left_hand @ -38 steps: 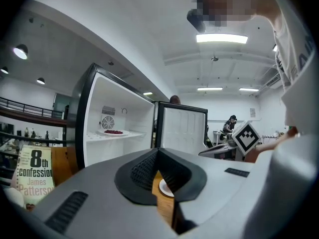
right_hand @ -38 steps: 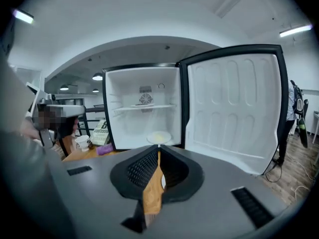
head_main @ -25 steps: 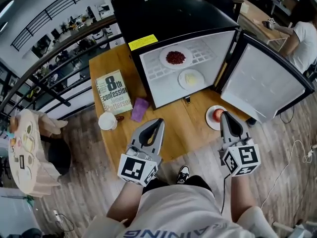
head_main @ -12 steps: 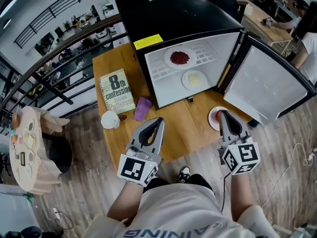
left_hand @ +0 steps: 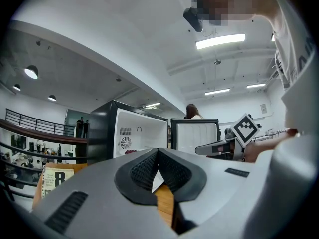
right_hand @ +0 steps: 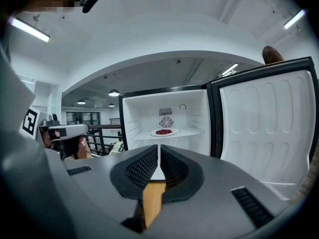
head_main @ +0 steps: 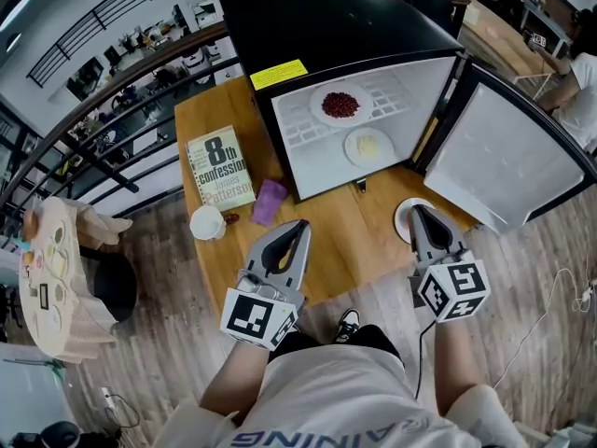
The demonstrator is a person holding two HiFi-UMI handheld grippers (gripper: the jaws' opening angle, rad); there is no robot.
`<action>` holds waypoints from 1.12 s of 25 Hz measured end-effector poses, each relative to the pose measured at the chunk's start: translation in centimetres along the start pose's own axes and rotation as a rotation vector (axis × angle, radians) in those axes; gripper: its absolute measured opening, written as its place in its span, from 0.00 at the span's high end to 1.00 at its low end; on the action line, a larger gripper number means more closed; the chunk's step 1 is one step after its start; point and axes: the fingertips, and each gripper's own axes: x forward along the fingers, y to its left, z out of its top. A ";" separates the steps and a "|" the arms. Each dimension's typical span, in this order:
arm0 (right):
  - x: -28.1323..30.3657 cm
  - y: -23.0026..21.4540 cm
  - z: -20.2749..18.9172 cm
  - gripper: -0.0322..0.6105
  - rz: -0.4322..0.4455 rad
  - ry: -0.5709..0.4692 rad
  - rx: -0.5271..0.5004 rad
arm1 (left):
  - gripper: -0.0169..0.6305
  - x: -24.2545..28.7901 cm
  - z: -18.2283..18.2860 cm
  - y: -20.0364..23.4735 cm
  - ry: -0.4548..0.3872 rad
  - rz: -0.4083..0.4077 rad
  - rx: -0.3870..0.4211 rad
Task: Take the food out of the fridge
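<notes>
The black fridge (head_main: 336,35) stands open on the wooden table (head_main: 364,241). Its wire shelf carries a plate of red food (head_main: 340,105), which also shows in the right gripper view (right_hand: 163,132). A plate with pale yellow food (head_main: 368,146) lies on the fridge floor. A third white plate (head_main: 405,220) sits on the table in front of the fridge. My right gripper (head_main: 417,211) is shut and lies over that plate, hiding what is on it. My left gripper (head_main: 297,227) is shut and empty, level over the table's near edge.
The fridge door (head_main: 499,157) hangs open to the right. A book (head_main: 219,169), a white cup (head_main: 207,222) and a purple object (head_main: 269,202) lie on the table's left part. A person (head_main: 574,73) sits at the back right. A railing runs along the left.
My right gripper has shifted slightly forward and down over the plate on the table, and the red food on it is now hidden. The left gripper has not moved.
</notes>
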 end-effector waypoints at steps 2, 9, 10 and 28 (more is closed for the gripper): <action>1.1 -0.1 -0.8 0.90 0.010 0.024 0.016 | 0.96 0.0 -0.3 0.1 0.007 0.004 -0.005; 6.5 -1.4 -4.6 0.90 0.049 0.113 0.174 | 0.96 0.2 -1.6 0.6 0.037 0.029 -0.014; 7.4 -1.7 -5.2 0.88 0.050 0.124 0.209 | 0.96 0.2 -1.9 0.7 0.043 0.034 -0.013; 21.6 -11.3 -15.8 0.71 -0.089 0.193 1.073 | 0.96 1.6 -6.8 1.5 0.148 0.114 -0.020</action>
